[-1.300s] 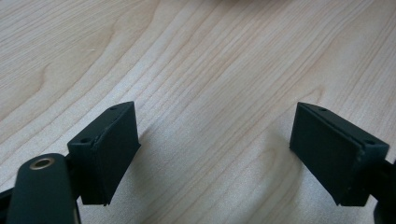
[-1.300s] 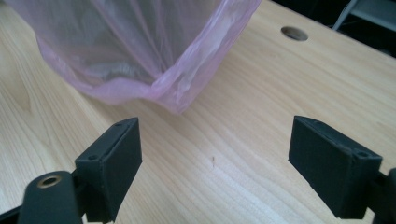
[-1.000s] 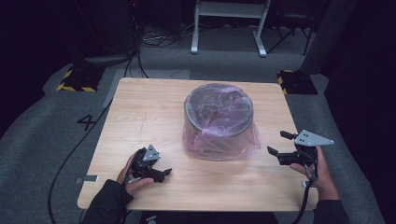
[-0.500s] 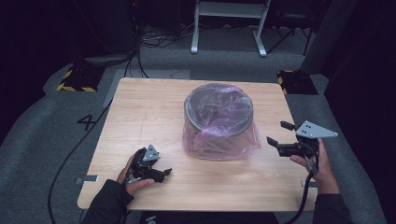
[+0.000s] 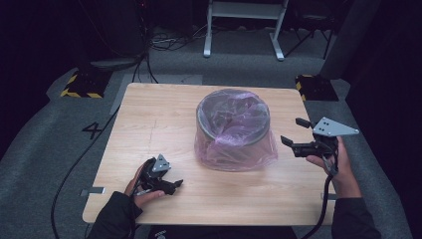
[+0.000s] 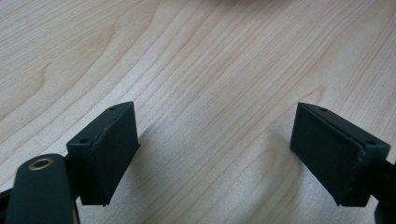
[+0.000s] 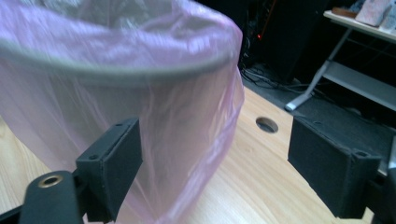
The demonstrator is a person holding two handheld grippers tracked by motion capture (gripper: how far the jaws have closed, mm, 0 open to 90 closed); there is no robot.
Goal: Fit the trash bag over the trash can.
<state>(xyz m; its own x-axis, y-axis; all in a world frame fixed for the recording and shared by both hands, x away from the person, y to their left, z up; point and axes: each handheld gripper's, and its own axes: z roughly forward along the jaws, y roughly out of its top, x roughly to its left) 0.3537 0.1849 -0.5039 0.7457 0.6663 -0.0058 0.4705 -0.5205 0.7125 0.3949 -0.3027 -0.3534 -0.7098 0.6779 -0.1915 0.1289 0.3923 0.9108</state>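
Observation:
A round grey bin (image 5: 233, 115) lined with a pink plastic bag (image 5: 238, 152) stands in the middle of the wooden table (image 5: 149, 119); the bag hangs over the rim and down the outside. My right gripper (image 5: 294, 134) is open, raised just right of the bin and pointing at it. In the right gripper view the bag (image 7: 140, 98) hangs close in front of the open jaws. My left gripper (image 5: 171, 185) rests low near the table's front left, open, with bare wood (image 6: 210, 84) between its jaws.
The table has a round cable hole (image 7: 267, 124) near its far right corner. A white frame stand (image 5: 244, 25) and cables lie on the grey floor beyond. Yellow-black striped blocks (image 5: 79, 85) sit at both far corners.
My right gripper has moved left and away from me, closer to the bin's right side. The left gripper has stayed put.

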